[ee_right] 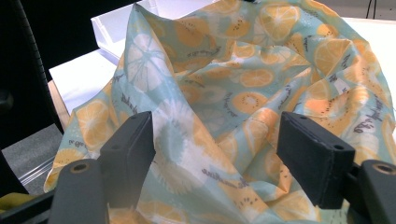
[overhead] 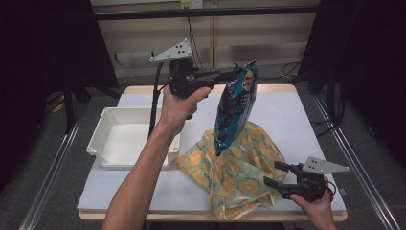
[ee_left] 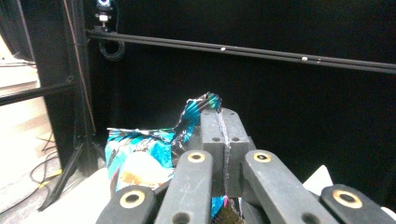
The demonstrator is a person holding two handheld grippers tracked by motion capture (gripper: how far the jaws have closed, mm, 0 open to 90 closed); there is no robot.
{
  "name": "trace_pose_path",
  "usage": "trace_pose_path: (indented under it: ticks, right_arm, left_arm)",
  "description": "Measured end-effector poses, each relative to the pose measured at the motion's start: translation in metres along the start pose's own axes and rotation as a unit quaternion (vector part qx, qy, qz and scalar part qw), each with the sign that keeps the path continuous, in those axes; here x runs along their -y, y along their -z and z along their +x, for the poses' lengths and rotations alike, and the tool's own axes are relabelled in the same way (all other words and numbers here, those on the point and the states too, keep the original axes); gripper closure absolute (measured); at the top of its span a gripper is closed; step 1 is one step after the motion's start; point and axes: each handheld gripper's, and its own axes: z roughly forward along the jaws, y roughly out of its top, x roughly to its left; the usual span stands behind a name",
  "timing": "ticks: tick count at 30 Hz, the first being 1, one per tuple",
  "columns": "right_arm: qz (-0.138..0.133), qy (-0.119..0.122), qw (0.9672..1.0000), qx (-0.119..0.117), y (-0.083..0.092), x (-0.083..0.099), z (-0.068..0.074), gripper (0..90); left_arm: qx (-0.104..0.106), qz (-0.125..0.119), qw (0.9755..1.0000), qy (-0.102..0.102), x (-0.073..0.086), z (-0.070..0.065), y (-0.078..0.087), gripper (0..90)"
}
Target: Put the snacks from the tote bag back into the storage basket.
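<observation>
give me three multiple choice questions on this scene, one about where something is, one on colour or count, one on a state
1. Where does the white bin sit?
A. left of the patterned cloth bag
B. on top of the bag
C. by the right gripper

2. What colours is the cloth bag?
A. plain black
B. pale green with orange fruit slices
C. red stripes

3. How does the left gripper stand?
A. wide open over the bin
B. resting on the table
C. shut on the top of the chip bag

Answers: 1 A, the high view shows the bin beside the cloth's left edge. 2 B, the print is plain in the right gripper view. 3 C, the chip bag hangs from its closed jaws.
</observation>
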Motion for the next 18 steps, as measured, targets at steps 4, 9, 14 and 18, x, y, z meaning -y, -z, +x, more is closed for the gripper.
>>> trace_pose_path:
  ticks: [4, 9, 14, 18]
  right_arm:
    - [-0.001, 0.002, 1.0, 0.002, 0.0, -0.001, 0.003, 27.3]
    - [-0.004, 0.001, 1.0, 0.004, -0.001, -0.002, 0.003, 27.2]
    - [-0.004, 0.0, 1.0, 0.005, -0.001, -0.001, 0.003, 27.2]
    - [-0.005, 0.001, 1.0, 0.003, -0.001, -0.001, 0.004, 27.1]
  left_arm:
    - [-0.009, 0.002, 0.9999, 0.003, 0.001, 0.001, 0.016, 90.0]
    - [-0.024, 0.011, 0.9997, -0.001, 0.002, 0.0, 0.035, 90.0]
    - [-0.039, 0.006, 0.9992, 0.004, 0.005, 0.004, 0.054, 90.0]
    - [-0.049, 0.009, 0.9988, 0.004, 0.008, 0.008, 0.066, 90.0]
